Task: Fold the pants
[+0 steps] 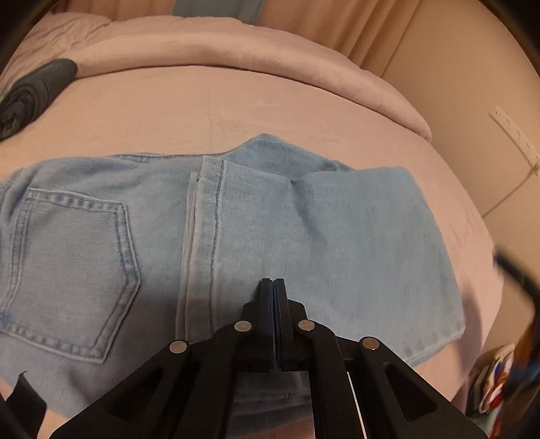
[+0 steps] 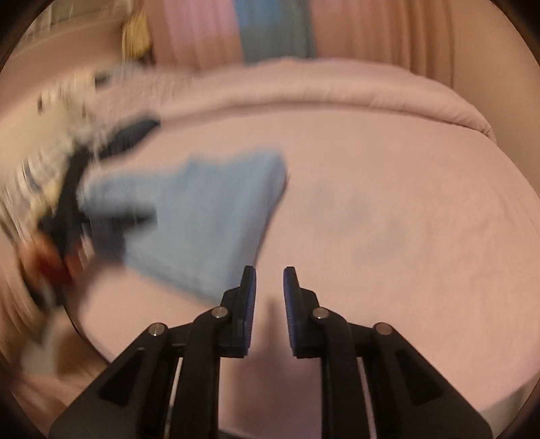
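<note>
Light blue jeans (image 1: 236, 243) lie folded on the pink bed (image 1: 236, 101), back pocket (image 1: 71, 266) at the left, a leg hem at the right front. My left gripper (image 1: 273, 282) is shut with nothing between its fingers and hovers over the middle of the jeans. In the right wrist view the jeans (image 2: 202, 216) are blurred, to the left. My right gripper (image 2: 269, 270) is open and empty over bare bed just right of the jeans' edge. The left gripper (image 2: 101, 216) shows there as a dark blur over the jeans.
A rolled dark garment (image 1: 30, 94) lies at the bed's far left. A folded pink duvet (image 1: 236, 50) runs along the far side. Curtains (image 2: 371, 30) hang behind. The bed's right edge (image 1: 479, 270) drops to a patterned item (image 1: 499, 381) on the floor.
</note>
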